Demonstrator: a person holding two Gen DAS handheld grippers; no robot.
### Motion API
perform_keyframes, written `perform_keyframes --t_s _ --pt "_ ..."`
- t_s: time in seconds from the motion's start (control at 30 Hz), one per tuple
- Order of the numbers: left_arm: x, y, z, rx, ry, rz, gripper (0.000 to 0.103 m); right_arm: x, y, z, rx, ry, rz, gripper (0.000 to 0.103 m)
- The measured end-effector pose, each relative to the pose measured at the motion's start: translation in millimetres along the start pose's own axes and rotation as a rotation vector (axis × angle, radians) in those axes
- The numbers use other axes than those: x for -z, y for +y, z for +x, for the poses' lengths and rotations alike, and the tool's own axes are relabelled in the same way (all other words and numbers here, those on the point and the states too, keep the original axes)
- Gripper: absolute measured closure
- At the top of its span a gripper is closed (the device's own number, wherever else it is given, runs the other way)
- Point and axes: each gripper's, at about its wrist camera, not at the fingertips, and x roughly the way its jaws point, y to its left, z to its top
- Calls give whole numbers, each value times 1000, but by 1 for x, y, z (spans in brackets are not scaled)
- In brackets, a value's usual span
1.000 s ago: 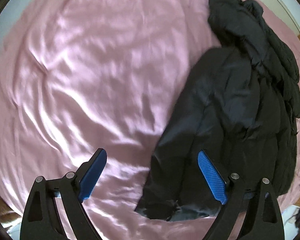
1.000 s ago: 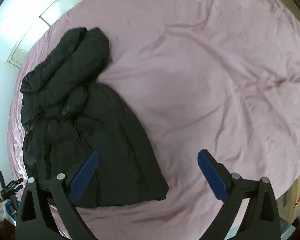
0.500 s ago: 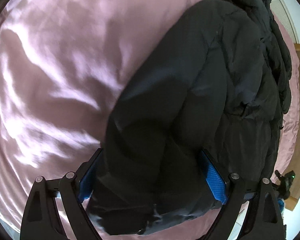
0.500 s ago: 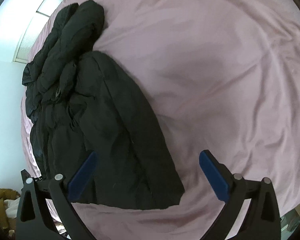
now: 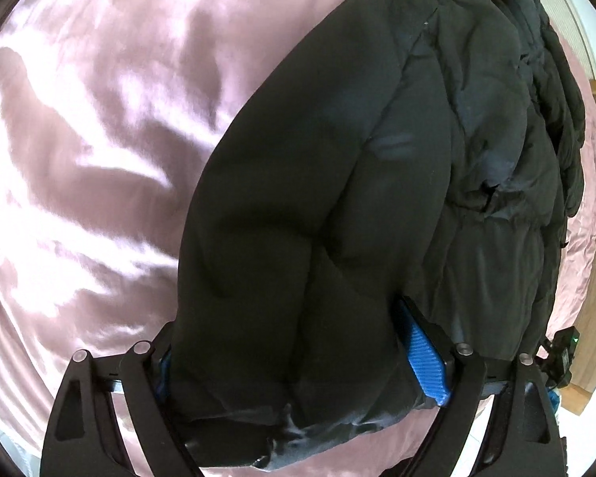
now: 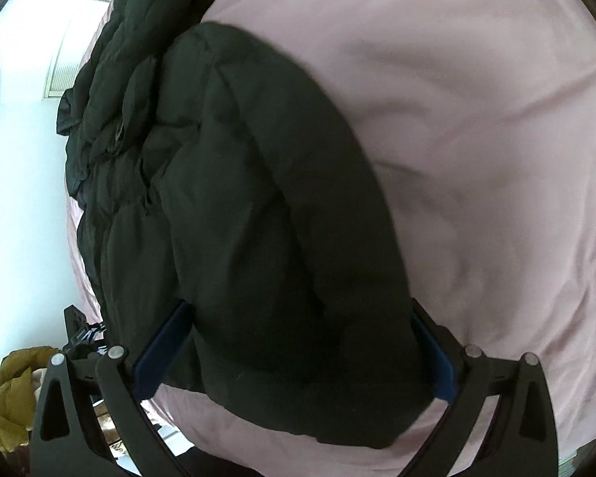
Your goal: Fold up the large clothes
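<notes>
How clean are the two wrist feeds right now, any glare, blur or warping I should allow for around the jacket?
Left wrist view: strong white glare on the shiny pink sheet; the black jacket reads dark but sharp, with a faint sheen. Right wrist view: softer, even light, slight smear along the jacket edge, window blown out white. Both views bend heavily toward the rim.

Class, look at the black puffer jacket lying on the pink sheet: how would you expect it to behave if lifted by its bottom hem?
The black puffer jacket would probably sag and drape, since it already lies in soft folds. Its quilted bulk suggests it is light for its size. On the shiny pink sheet it may slide rather than stay put.
</notes>
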Motion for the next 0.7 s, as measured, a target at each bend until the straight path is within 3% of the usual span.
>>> perform_keyframes --t_s 0.13,0.3,0.4,0.5,0.57,0.7 --pt "1 -11 4 11 5 0 19 1 8 6 21 21 -36 3" --pt "16 -24 16 15 10 4 21 0 8 10 7 30 -12 35" --pt "23 -35 22 21 12 6 24 1 12 12 -4 44 -21 43" --pt "29 -40 27 54 7 -2 42 1 16 15 -3 53 -30 48" --pt "32 -43 28 67 -7 -10 60 -1 19 17 -4 56 -32 51" --pt "37 -58 28 76 -33 2 77 -3 26 22 1 64 -47 62"
